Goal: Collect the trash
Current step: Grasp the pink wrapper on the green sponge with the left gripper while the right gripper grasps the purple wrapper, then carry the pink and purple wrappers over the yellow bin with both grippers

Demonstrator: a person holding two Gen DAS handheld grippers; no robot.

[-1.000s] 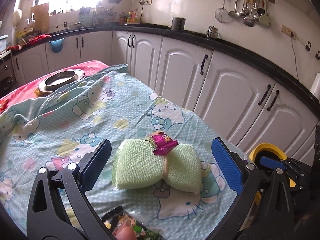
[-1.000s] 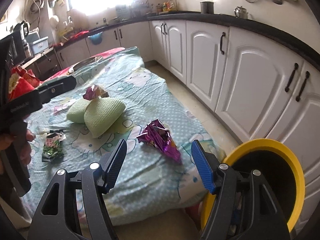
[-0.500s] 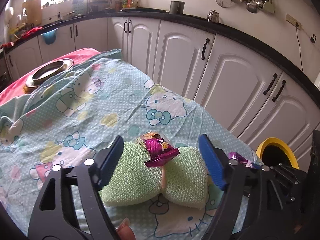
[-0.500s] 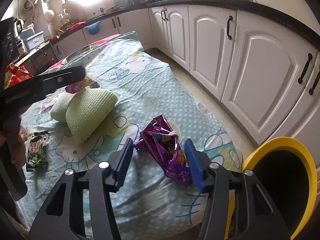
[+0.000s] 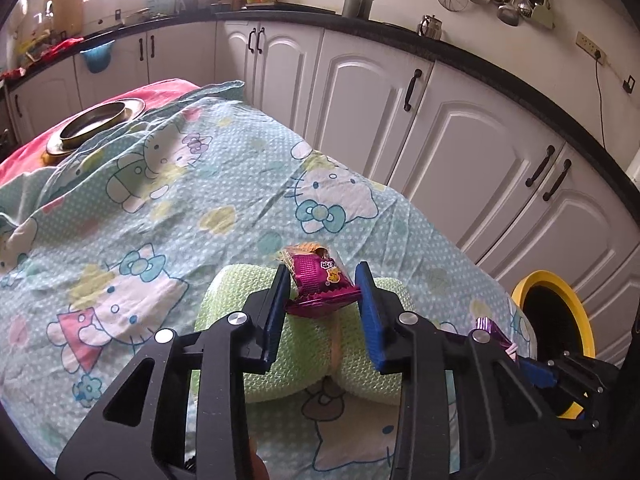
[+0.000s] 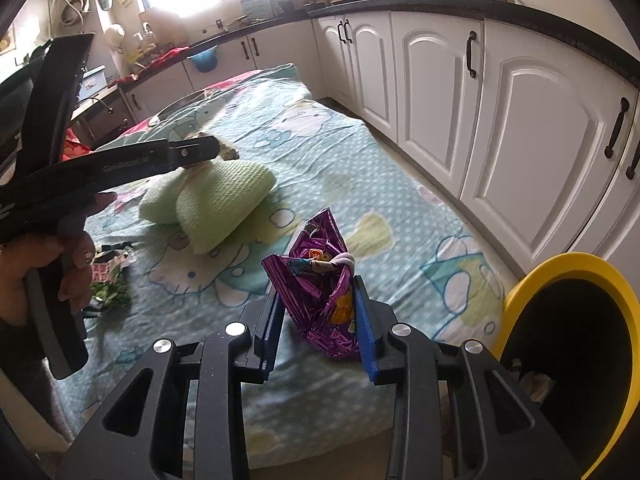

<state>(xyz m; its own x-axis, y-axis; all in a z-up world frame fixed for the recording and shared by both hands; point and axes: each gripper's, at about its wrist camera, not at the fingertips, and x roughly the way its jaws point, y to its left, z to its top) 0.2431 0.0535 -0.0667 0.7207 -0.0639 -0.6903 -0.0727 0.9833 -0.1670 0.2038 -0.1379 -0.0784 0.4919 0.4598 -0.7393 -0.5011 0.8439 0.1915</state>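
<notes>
Step in hand: grasping. Both grippers are closing on wrappers at once; neither piece has left the table yet.

Far left, right wrist view: a green snack packet (image 6: pixel 107 280) lies flat on the patterned cloth (image 5: pixel 168 200), untouched, just beside the person's hand (image 6: pixel 48 264) on the left tool's handle.

Left gripper (image 5: pixel 322 292): jaws have just been closing. The small magenta wrapper (image 5: pixel 320 282) sits between them on top of the green mesh pad (image 5: pixel 232 320). Both blue pads meet the wrapper's edges, so I read this as a pinch, lightly set.

Right gripper (image 6: pixel 318 312): jaws have just been closing as well. The crumpled purple foil bag (image 6: pixel 320 280) stands between them, pressed on both sides near its lower half. Pinched.

Next move, my judgement: lift both clear of the cloth, then carry them right to the bin. The small wrapper may drag the mesh pad up; check it separates.

Containers: metal bowl (image 5: pixel 94 118) at the far end of the table, contents hidden. Yellow-rimmed bin (image 6: pixel 568 360) at far right, beside the table corner; interior dark, some pale scraps low inside.
</notes>
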